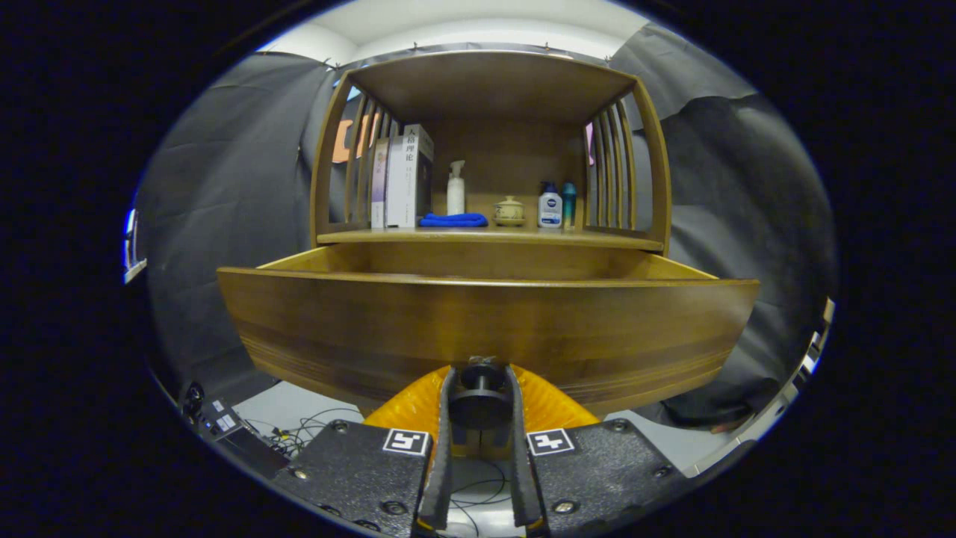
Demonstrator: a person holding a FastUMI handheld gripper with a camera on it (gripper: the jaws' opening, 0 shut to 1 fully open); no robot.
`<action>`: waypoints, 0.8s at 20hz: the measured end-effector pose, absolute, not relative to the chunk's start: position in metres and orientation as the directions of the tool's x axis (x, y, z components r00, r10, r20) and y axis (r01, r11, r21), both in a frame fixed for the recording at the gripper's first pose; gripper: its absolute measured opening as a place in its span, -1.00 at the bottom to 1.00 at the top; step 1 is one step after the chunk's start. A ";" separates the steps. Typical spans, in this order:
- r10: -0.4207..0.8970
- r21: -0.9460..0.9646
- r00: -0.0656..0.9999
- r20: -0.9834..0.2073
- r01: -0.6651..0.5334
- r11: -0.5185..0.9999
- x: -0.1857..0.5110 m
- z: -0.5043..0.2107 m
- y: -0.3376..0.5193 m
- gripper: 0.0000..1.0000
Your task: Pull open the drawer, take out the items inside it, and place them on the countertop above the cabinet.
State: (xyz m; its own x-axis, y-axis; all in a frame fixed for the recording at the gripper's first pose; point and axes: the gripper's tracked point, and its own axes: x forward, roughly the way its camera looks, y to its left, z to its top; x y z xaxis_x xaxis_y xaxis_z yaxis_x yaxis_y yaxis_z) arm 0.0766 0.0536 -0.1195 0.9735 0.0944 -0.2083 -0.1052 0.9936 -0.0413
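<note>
Both fingers (pixel 447 418) of hand-held gripper (pixel 480 388) clamp drawer knob (pixel 479 400); drawer (pixel 485 329) pulled out below worktop (pixel 489 237) holding books (pixel 401 179), bottles.

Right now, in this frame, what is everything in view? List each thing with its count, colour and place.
drawer: 1, brown wood, pulled out below the countertop; inside hidden by its front
drawer knob: 1, dark, on the drawer front, between the fingers
countertop: 1, brown wood, above the drawer
books: several, white and pale purple, upright at the countertop's left
folded cloth: 1, blue, beside the books
pump bottle: 1, white, behind the cloth
lidded pot: 1, beige, mid countertop
bottles: 2, white with blue cap and teal, at the right
cables: several, dark, on the floor below the drawer
gripper: 1, fingers closed on the knob
</note>
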 end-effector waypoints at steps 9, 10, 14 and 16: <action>0.091 -0.026 0.992 -0.084 -0.094 0.995 0.062 -0.057 0.024 1.00; 0.088 -0.023 0.994 -0.062 -0.089 0.996 0.063 -0.042 0.019 1.00; 0.076 0.003 0.997 -0.005 -0.076 0.997 0.081 0.025 0.001 1.00; 0.075 0.003 0.997 -0.012 -0.075 0.997 0.101 0.056 -0.003 1.00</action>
State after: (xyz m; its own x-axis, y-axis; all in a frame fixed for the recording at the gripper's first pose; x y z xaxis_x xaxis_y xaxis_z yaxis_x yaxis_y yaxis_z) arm 0.1006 -0.0029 0.0558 0.9971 0.0750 -0.0121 -0.0750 0.9972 0.0026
